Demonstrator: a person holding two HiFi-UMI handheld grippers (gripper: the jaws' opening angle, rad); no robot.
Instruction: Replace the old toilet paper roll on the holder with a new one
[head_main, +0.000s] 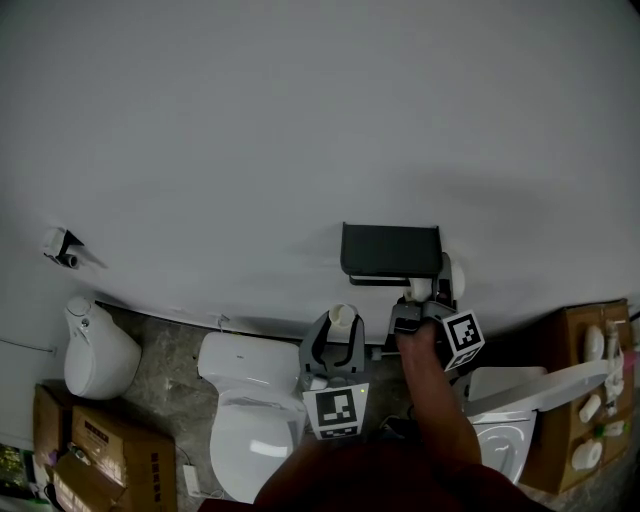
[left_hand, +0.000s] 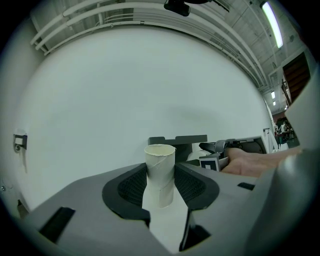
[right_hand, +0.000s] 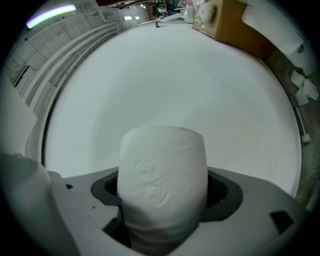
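The dark toilet paper holder (head_main: 390, 250) hangs on the grey wall. My left gripper (head_main: 336, 328) stays below and left of it, shut on the empty cardboard tube (head_main: 342, 317), which stands upright between the pads (left_hand: 160, 172). At the holder's lower right end, my right gripper (head_main: 424, 300) is shut on a full white toilet paper roll (head_main: 446, 275). In the right gripper view this roll (right_hand: 162, 182) fills the space between the jaws. The left gripper view shows the holder (left_hand: 177, 141) behind the tube, with the right gripper (left_hand: 214, 154) and the hand beside it.
A white toilet (head_main: 250, 405) stands below the left gripper and another toilet (head_main: 525, 400) with a raised lid to the right. Cardboard boxes (head_main: 100, 460) sit at the lower left and a box (head_main: 590, 400) with white items at the right. A white fixture (head_main: 95, 350) stands at the left.
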